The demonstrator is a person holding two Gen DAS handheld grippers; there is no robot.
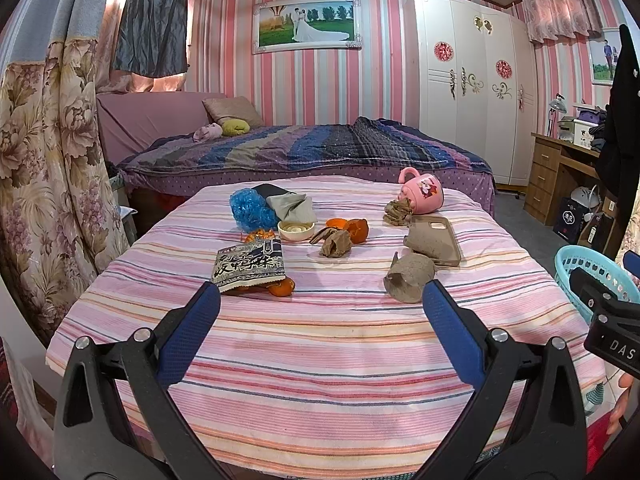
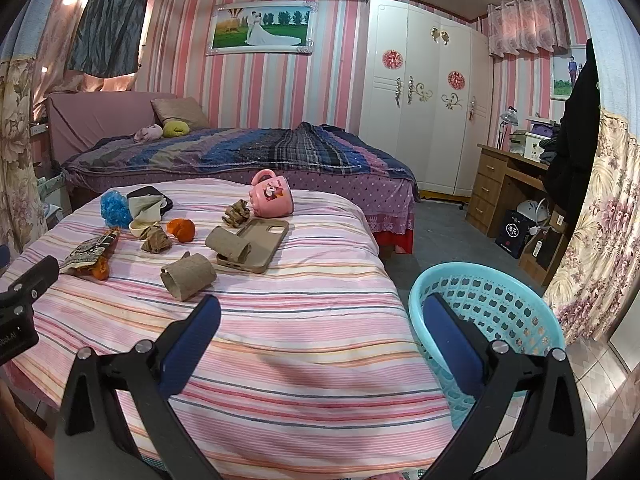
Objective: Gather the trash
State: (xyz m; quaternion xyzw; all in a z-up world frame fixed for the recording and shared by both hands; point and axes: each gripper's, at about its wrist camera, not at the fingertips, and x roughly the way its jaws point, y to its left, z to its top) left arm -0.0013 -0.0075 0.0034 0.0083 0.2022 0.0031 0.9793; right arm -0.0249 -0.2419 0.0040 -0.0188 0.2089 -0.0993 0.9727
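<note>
both grippers hang released and empty over a striped tablecloth (image 1: 320,344), the left gripper (image 1: 320,308) facing a snack wrapper (image 1: 250,265), the right gripper (image 2: 320,320) near a cardboard tube (image 2: 188,276). the turquoise basket (image 2: 532,320) waits beside the table. the risk: a phone case (image 2: 260,246) and pink mug (image 2: 272,199) lie among the trash and could be binned by mistake.

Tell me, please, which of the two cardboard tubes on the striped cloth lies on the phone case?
The farther cardboard tube lies across the beige phone case. The nearer tube rests directly on the striped cloth, apart from the case and closest to the grippers.
</note>
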